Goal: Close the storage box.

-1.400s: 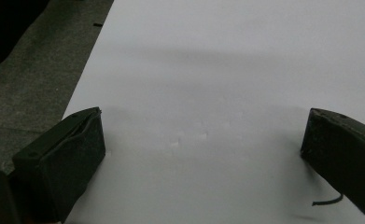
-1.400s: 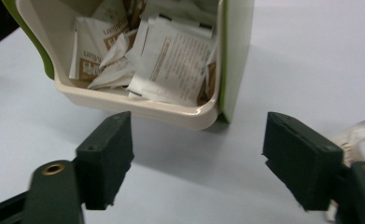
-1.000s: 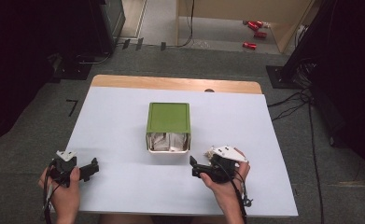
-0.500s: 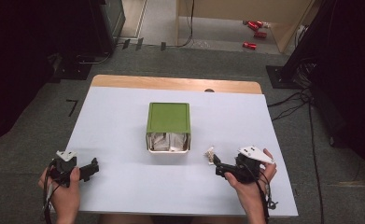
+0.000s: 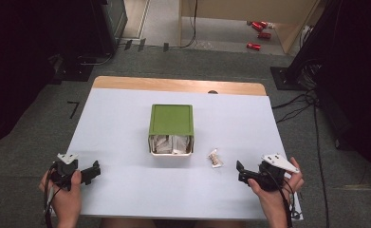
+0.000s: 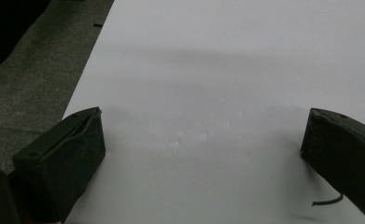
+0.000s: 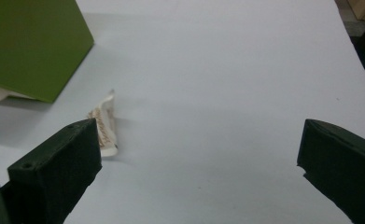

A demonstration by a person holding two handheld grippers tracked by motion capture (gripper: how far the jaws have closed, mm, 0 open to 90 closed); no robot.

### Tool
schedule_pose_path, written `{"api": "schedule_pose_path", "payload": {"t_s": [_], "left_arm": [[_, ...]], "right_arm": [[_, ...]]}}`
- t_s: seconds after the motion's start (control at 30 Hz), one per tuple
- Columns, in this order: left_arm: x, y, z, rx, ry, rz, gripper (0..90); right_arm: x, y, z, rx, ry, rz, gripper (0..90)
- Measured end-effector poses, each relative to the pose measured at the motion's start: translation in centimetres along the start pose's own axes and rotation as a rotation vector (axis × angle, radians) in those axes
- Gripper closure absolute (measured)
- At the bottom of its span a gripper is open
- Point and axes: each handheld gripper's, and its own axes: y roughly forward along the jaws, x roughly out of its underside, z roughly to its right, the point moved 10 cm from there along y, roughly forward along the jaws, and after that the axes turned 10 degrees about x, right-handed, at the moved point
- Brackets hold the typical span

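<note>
Grey carpeted floor, cables and dark equipment stands surround a white-topped worktop (image 5: 126, 123) with a bare wooden strip along its far edge.

Item 1: green square-lidded box (image 5: 171, 119) with a pale lower body, at the centre of the worktop. Its near side is open and shows crumpled whitish packets (image 5: 170, 144) inside.

Item 2: small white sachet with brown print (image 5: 214, 158), lying flat on the worktop just off the box's near right corner, apart from it. In the right gripper view the sachet (image 7: 104, 125) lies beyond the left jaw, not between the jaws.

Item 3: right gripper (image 5: 240, 172), hand-held near the near right corner, pointing towards the sachet; jaws spread wide and holding nothing.

Item 4: left gripper (image 5: 96, 169), hand-held near the near left corner; jaws likewise wide apart over bare worktop, nothing between them.

Step in hand, as judged: sachets are being handled one at a time between box and worktop, and one sachet lies loose with both grippers free. The next move would call for lining a gripper up on a sachet, then closing gently on the thin, flimsy packet.
</note>
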Motion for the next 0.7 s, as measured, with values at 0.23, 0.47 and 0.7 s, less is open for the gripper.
{"api": "schedule_pose_path", "payload": {"t_s": [0.23,0.47,0.7], "left_arm": [[0.0,0.0,0.0,0.0,0.0,0.0,0.0],[0.0,0.0,0.0,0.0,0.0,0.0,0.0],[0.0,0.0,0.0,-0.001,0.0,0.0,0.0]], "right_arm": [[2.2,0.5,2.7,0.019,-0.009,-0.036,0.0],[4.0,1.3,4.4,0.05,-0.001,-0.067,0.0],[5.7,2.0,5.4,0.079,-0.024,-0.109,0.0]]}}
